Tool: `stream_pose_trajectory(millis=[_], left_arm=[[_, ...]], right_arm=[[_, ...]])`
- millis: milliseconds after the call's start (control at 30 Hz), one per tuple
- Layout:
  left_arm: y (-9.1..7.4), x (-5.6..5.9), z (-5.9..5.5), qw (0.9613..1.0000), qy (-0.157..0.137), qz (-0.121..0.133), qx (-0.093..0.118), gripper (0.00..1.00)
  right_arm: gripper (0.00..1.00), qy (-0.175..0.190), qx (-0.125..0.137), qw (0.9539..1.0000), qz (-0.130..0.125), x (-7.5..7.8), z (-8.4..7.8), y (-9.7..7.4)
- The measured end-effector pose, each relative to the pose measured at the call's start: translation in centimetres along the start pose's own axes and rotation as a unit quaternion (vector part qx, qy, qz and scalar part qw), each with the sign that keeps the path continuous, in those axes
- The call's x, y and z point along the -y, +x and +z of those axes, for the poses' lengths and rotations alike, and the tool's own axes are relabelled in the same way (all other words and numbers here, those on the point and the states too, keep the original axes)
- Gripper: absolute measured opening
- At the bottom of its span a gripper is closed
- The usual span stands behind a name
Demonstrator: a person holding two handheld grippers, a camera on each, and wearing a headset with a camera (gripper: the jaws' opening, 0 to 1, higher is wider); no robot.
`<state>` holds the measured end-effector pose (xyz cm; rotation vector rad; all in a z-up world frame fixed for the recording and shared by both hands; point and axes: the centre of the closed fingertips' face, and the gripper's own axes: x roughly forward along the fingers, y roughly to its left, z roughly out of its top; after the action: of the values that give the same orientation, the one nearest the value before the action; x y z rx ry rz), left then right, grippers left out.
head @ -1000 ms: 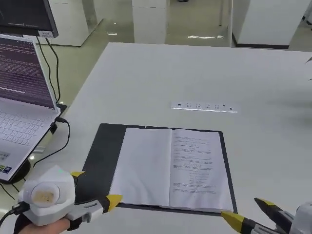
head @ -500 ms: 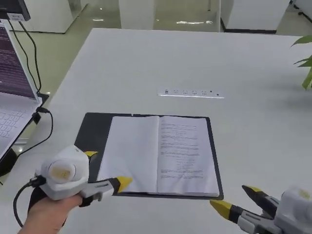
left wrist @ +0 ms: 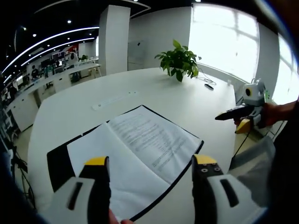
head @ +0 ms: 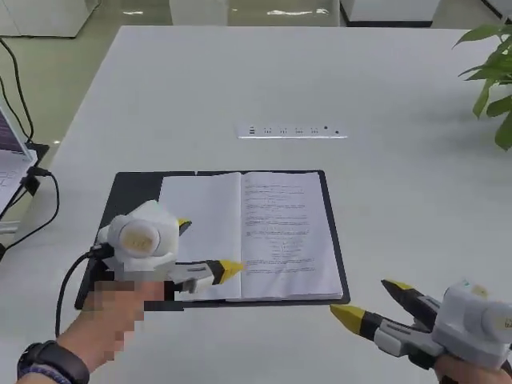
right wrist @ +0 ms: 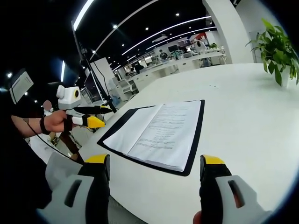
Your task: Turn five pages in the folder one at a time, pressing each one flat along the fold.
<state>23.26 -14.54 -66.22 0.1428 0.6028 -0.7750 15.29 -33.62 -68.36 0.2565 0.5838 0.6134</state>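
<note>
The black folder [head: 132, 200] lies open on the white table, with a blank white page [head: 200, 216] on the left of the fold and a printed page [head: 284, 228] on the right. My left gripper [head: 208, 246] hovers open over the lower part of the blank page, its yellow tips spread wide. In the left gripper view the folder [left wrist: 140, 149] sits just beyond the jaws. My right gripper [head: 370, 300] stands open off the folder's lower right corner, above bare table. From the right gripper view the folder [right wrist: 159, 128] lies ahead, and the left gripper [right wrist: 106, 116] is at its far side.
A white power strip [head: 292, 131] is set in the table beyond the folder. A green plant [head: 492, 72] stands at the right edge. A laptop corner [head: 6, 152] and black cables [head: 48, 208] lie at the left. The table's left edge runs close to the folder.
The head camera has swung right and down. My left gripper has moved right, from beside the folder's lower left corner to above the blank page. The right gripper stays near the lower right corner.
</note>
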Motion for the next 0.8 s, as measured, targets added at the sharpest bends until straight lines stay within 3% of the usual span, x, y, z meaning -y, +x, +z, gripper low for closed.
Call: stream_pose_trajectory(millis=[267,533,800], left_arm=[[3.2,2.5,0.7,0.9993,0.016,-0.032,-0.014,0.71],[5.8,3.7,1.9,0.9981,0.031,-0.05,-0.018,0.7],[8.2,4.6,1.4,0.9972,0.036,-0.058,-0.031,0.7]], right_arm=[[0.78,0.008,-0.001,1.0,0.004,0.3,-0.6,0.1],[0.77,0.011,-0.006,0.9999,0.006,0.7,-0.6,0.0],[0.77,0.01,-0.003,0.9999,0.009,1.1,-0.2,0.0]])
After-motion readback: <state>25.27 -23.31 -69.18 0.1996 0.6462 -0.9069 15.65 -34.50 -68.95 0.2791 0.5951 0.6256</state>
